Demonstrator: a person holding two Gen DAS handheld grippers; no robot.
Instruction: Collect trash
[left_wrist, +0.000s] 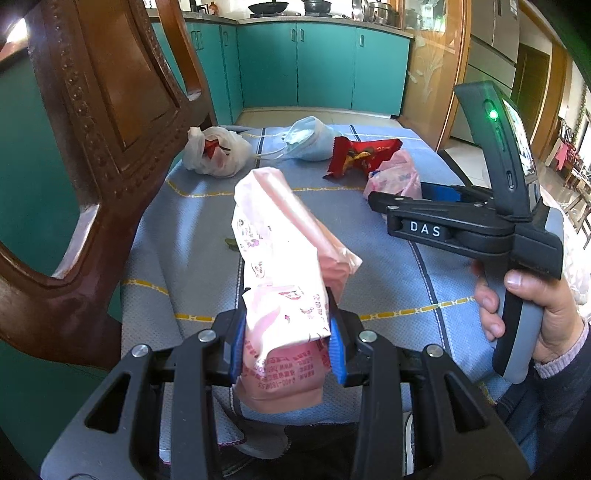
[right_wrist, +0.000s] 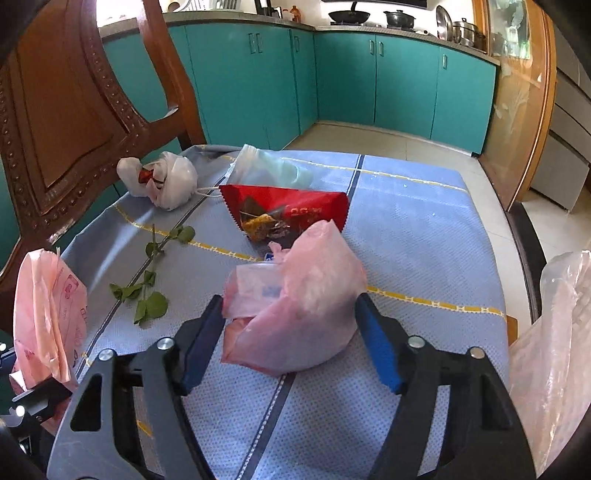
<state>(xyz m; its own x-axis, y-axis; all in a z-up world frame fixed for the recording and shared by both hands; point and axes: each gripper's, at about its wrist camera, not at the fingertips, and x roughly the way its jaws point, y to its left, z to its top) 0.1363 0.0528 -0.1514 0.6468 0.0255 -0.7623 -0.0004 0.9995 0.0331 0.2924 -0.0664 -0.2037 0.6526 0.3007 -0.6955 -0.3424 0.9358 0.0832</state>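
My left gripper is shut on a pink printed wrapper pack, which stands up between the blue pads above the table. The same pack shows at the left edge of the right wrist view. My right gripper is low over the blue tablecloth, jaws apart on either side of a crumpled pink plastic bag that still rests on the cloth. Its blue pads stand at the bag's edges without squeezing it. From the left wrist the right gripper is seen side-on at that pink bag.
Beyond the pink bag lie a red snack wrapper, a pale blue face mask and a knotted white bag. A green leafy sprig lies to the left. A carved wooden chair back stands at left; clear plastic hangs at right.
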